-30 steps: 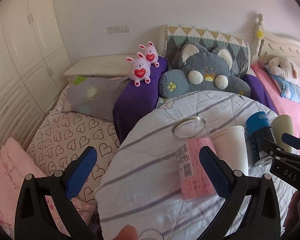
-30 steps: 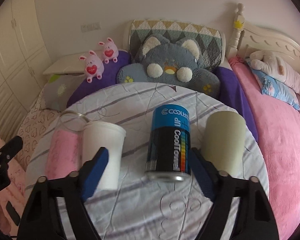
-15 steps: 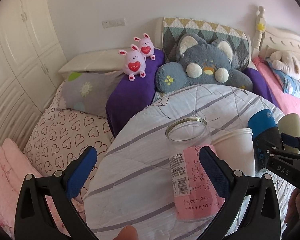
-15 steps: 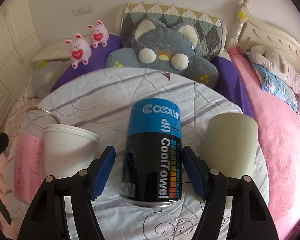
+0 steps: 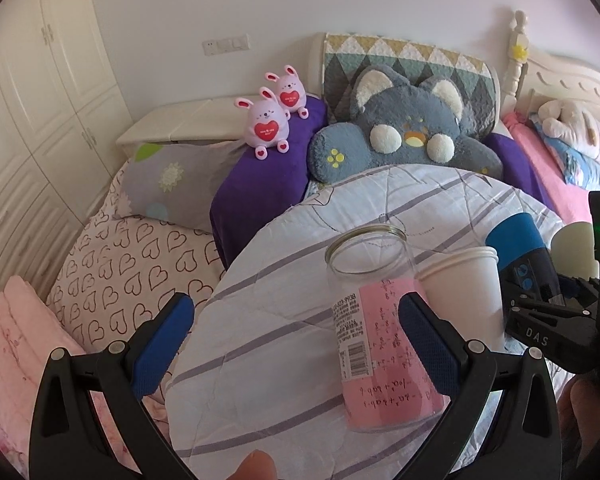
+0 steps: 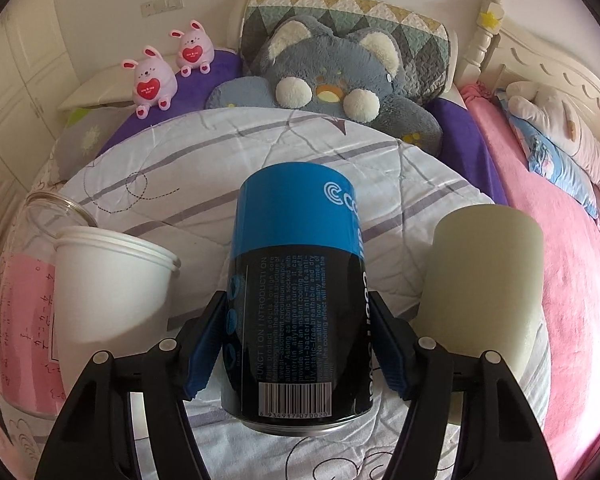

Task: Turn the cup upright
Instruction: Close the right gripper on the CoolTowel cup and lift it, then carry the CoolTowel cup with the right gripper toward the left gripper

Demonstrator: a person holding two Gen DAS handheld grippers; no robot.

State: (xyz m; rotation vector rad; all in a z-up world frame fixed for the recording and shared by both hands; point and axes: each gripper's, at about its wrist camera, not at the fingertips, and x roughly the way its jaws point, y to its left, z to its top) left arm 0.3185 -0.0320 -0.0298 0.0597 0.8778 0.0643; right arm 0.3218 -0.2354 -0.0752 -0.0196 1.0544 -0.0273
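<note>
Definitely someone's bedroom at home: carved white headboard [image 6: 548, 64], pink bedspread [image 6: 540, 184], a big grey plush cat cushion [image 5: 404, 136], two pink bunny toys [image 5: 266, 124] and cream wardrobe doors [image 5: 40, 92].

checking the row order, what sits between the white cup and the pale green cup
In the right wrist view, the blue-and-black can lies between the white cup and the pale green cup, with the right gripper clamped on its sides.
</note>
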